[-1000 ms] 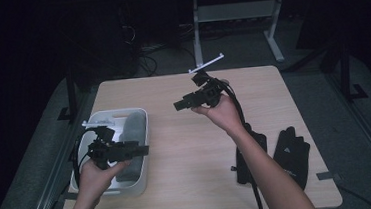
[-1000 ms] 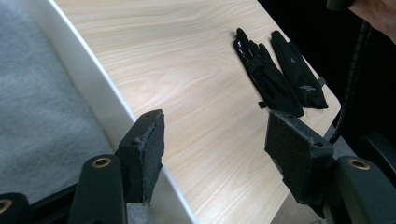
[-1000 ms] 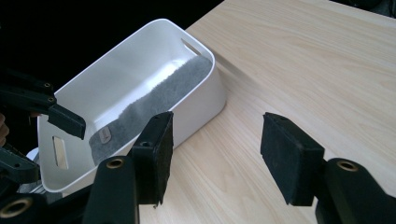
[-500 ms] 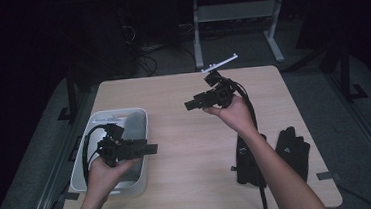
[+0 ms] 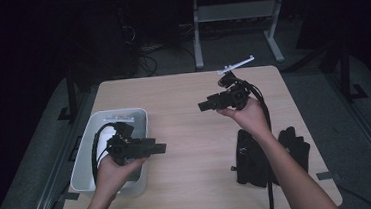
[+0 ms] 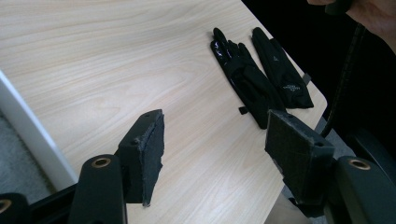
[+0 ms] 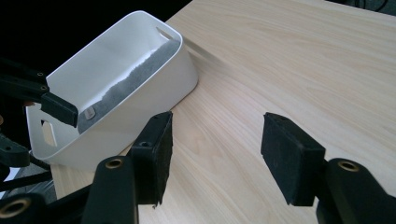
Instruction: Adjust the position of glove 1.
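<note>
The table [image 5: 184,114] is pale wood with a fine, streaky grain. On it the two gloves [image 6: 261,74] are black, one with a glossy sheen on its fingers, the other with a small pale logo. The tub [image 7: 140,79] is white, with a grey lining inside. Both the left gripper [image 5: 158,148] and the right gripper [image 5: 204,105] are black, with brass-coloured rivets.
</note>
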Tool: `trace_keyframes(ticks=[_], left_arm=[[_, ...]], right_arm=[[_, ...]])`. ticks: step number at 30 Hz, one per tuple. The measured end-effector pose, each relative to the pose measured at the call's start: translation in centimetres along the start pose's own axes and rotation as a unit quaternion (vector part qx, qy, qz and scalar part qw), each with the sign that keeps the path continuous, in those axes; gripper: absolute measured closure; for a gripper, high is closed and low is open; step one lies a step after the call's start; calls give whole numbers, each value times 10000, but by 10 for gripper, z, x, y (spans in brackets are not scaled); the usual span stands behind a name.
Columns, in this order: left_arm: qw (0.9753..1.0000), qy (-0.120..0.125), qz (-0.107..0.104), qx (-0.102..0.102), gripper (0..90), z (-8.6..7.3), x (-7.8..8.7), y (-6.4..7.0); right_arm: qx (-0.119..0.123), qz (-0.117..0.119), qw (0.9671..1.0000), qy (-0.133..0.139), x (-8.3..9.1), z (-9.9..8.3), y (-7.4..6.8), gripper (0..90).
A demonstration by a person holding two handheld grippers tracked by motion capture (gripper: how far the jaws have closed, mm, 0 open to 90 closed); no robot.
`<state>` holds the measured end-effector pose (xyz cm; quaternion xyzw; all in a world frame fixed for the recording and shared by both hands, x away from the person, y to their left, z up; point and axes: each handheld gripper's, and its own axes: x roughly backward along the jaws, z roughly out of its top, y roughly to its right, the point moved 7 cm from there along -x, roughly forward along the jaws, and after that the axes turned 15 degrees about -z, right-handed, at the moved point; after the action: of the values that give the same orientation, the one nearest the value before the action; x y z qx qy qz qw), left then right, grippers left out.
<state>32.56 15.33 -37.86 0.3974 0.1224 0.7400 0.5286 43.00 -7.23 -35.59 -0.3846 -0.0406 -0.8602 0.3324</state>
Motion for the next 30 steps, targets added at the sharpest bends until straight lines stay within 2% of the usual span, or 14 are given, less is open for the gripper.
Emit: trace_keyframes(ticks=[12, 30], left_arm=[[9999, -142, -46, -32, 367, 2, -14, 5], [9995, -230, -158, -131, 364, 7, -36, 15]], right_arm=[[-106, -36, 9999, -52, 9, -17, 14, 428], [-308, -193, 9993, 47, 35, -41, 39, 427]])
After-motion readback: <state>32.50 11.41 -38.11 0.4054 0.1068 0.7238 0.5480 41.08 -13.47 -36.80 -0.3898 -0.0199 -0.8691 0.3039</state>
